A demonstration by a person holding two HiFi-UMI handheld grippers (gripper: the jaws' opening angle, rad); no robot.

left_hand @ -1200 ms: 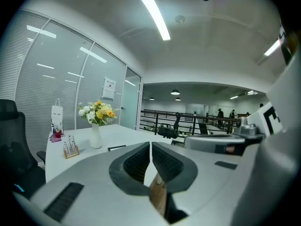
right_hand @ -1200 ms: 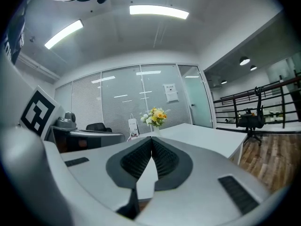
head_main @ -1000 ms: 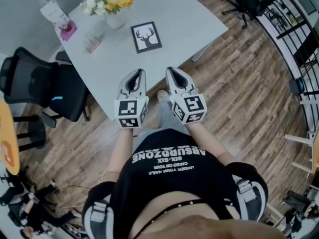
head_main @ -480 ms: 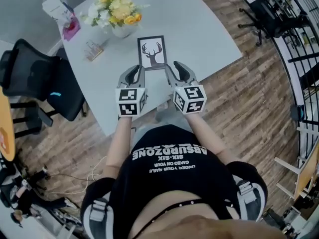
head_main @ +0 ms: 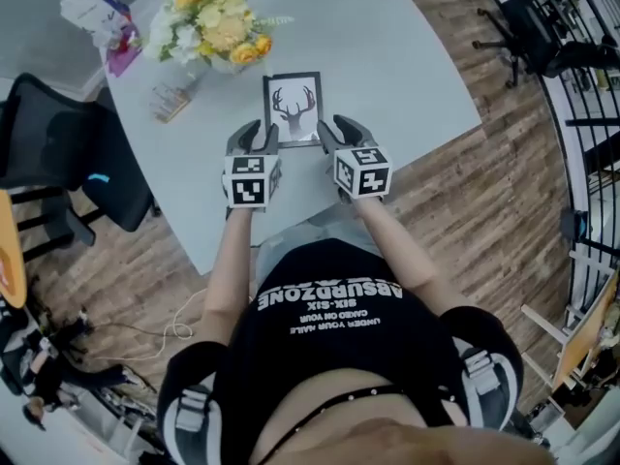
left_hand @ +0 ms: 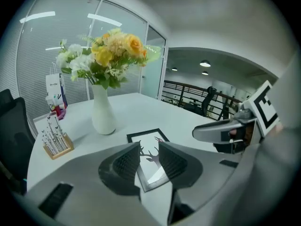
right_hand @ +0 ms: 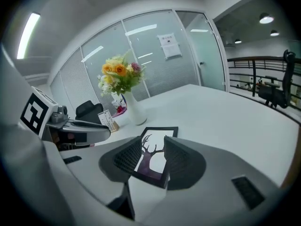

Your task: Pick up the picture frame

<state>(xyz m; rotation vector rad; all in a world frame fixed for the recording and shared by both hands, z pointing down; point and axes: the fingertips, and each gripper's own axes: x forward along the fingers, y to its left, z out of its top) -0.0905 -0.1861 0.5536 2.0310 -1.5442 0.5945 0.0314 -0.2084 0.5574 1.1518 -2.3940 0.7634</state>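
Observation:
The black picture frame (head_main: 294, 108) with a deer-antler print lies flat on the white table (head_main: 397, 56). Both grippers hover just short of its near edge. My left gripper (head_main: 254, 136) is at the frame's near left corner, and its open jaws show the frame (left_hand: 146, 136) through the gap. My right gripper (head_main: 334, 129) is at the near right corner. Its jaws are opening, and only the frame (right_hand: 162, 133) lying beyond shows between them. Neither gripper touches the frame. Each gripper view also catches the other gripper alongside.
A white vase of flowers (head_main: 218, 32) stands behind the frame to the left. A wooden card holder (head_main: 172, 102) and a small pink-and-white bag (head_main: 97, 13) sit further left. A black office chair (head_main: 58, 153) stands at the table's left side.
Both grippers have moved forward and down from the table's near edge to the frame's near edge. The right jaws have spread apart.

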